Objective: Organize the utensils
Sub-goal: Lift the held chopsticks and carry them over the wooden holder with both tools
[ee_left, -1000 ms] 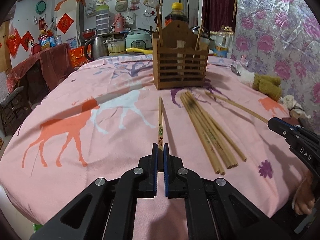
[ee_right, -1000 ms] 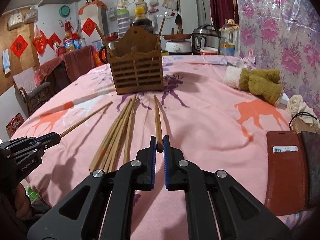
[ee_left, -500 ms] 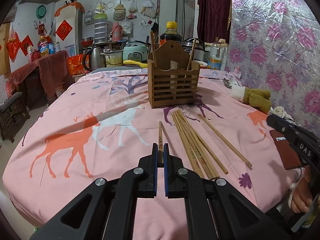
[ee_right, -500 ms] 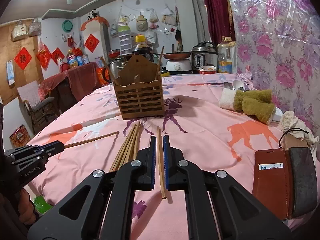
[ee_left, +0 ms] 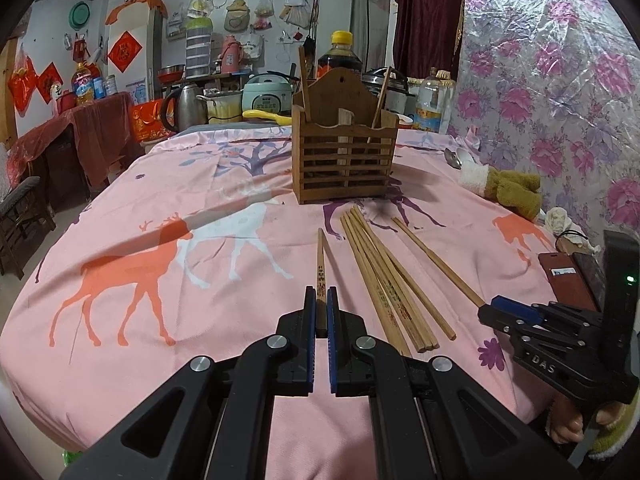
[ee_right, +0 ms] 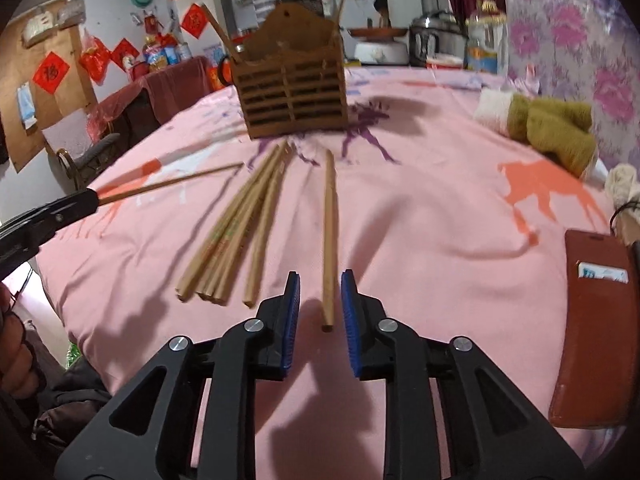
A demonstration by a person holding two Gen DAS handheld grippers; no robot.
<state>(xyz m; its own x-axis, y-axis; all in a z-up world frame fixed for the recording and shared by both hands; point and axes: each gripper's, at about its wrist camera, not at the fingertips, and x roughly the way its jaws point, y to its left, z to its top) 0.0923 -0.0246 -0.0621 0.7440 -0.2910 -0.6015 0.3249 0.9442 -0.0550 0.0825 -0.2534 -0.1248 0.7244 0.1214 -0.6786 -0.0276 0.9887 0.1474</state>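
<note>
Chopstick (ee_right: 329,236) lies on the counter (ee_right: 420,216) between your right hand-held gripper's (ee_right: 320,312) opening jaws, while your left hand-held gripper (ee_left: 321,312) clamps another chopstick (ee_left: 320,268); closing off-centre could roll it away.

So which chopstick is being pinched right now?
The printed chopstick, clamped in the left gripper. The others lie loose on the tablecloth.

Cloth (ee_left: 224,248) pink, orange/white/purple deer print. Chopsticks (ee_left: 384,272) tan. Holder (ee_left: 344,160) brown. Pads (ee_left: 309,312) blue on black. Wallet (ee_right: 592,344) red-brown.
</note>
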